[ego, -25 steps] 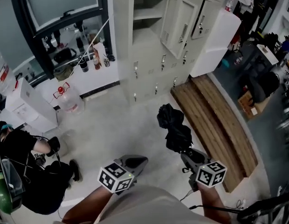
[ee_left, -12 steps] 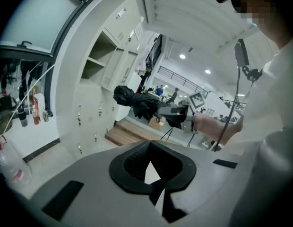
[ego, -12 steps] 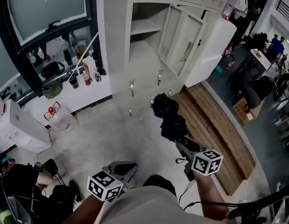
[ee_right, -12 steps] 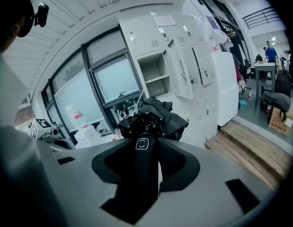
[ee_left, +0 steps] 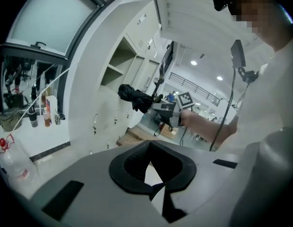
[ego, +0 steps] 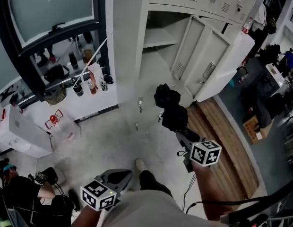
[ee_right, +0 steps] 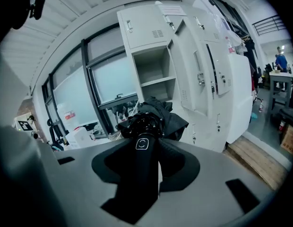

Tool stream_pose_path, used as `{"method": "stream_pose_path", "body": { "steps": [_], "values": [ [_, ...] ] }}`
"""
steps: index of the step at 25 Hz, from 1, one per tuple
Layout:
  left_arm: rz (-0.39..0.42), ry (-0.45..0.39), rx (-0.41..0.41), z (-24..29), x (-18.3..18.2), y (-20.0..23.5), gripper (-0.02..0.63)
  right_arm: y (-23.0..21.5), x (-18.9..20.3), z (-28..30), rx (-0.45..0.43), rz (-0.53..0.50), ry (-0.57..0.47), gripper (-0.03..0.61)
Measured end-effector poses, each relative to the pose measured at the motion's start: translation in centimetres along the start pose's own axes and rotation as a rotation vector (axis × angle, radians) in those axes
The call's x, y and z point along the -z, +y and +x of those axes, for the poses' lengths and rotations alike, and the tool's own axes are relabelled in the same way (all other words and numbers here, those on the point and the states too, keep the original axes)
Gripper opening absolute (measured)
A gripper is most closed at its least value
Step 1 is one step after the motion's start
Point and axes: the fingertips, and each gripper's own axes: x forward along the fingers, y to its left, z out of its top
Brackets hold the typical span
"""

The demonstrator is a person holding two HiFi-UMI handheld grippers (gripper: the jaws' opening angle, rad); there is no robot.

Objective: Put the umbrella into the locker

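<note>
A folded black umbrella sticks out forward from my right gripper, which is shut on its handle. The bunched canopy hangs in the air in front of the white lockers. One locker compartment stands open with a shelf inside, its door swung to the right; the right gripper view shows that compartment straight past the umbrella. My left gripper is low and to the left, well behind the umbrella. Its jaws look shut, with nothing between them.
A wooden bench runs along the floor right of the lockers. Left of them a window sill holds bottles, with a water jug and a white box below. A person crouches at the lower left.
Both grippers and the umbrella have come closer to the lockers; the open compartment now looms larger and nearer. The grip on the handle is unchanged.
</note>
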Motion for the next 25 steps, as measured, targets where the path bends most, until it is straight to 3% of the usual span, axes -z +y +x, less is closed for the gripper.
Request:
{"method": "stream_pose_path", "body": {
  "steps": [11,18,25],
  "values": [
    [-0.020,-0.036,-0.097,7.3,-10.5,8.2,0.011,-5.7,-10.8,15.5,-0.076,-0.105,0.001,0.158],
    [-0.036,-0.046,-0.143,11.1,-13.6,11.7,0.011,-7.9,-14.4,23.7,-0.107,-0.143,-0.003,0.158],
    [-0.019,-0.066,-0.220,11.5,-16.3,14.5,0.011,-9.6,-17.1,31.1,-0.109,-0.175,-0.002,0.158]
  ]
}}
